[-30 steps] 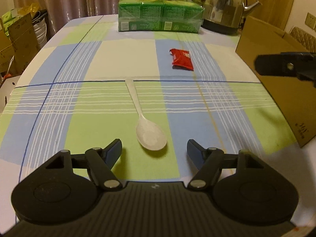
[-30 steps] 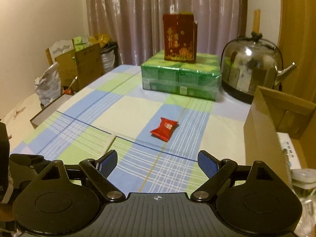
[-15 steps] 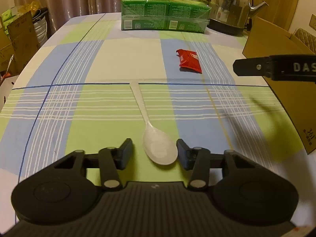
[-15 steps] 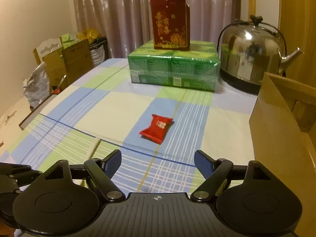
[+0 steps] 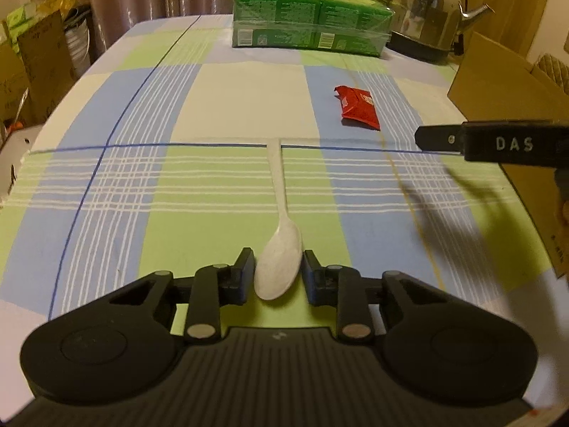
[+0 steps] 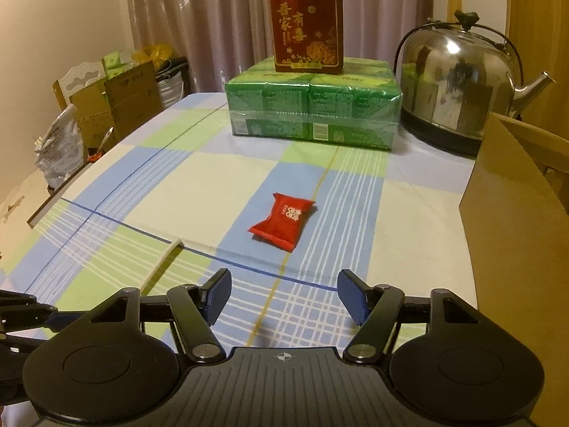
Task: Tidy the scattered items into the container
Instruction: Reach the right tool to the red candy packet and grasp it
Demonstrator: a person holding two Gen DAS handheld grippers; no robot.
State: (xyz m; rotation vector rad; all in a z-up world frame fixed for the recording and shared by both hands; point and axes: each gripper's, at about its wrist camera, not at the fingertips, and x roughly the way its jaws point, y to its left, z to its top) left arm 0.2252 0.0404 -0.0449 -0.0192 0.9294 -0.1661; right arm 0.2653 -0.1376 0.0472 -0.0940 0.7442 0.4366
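A white plastic spoon lies on the checked tablecloth, handle pointing away. My left gripper is shut on the spoon's bowl, one finger on each side. The spoon's handle tip also shows in the right wrist view. A red snack packet lies on the cloth ahead of my right gripper, which is open and empty above the table. The packet also shows in the left wrist view. The cardboard box stands at the right; its inside is hidden.
A green wrapped pack of cartons with a red box on top stands at the far end. A steel kettle stands beside it. Cardboard boxes and bags sit off the table's left edge.
My left gripper moved forward and closed its fingers around the spoon's bowl. My right gripper moved forward and lower towards the red packet, staying open.
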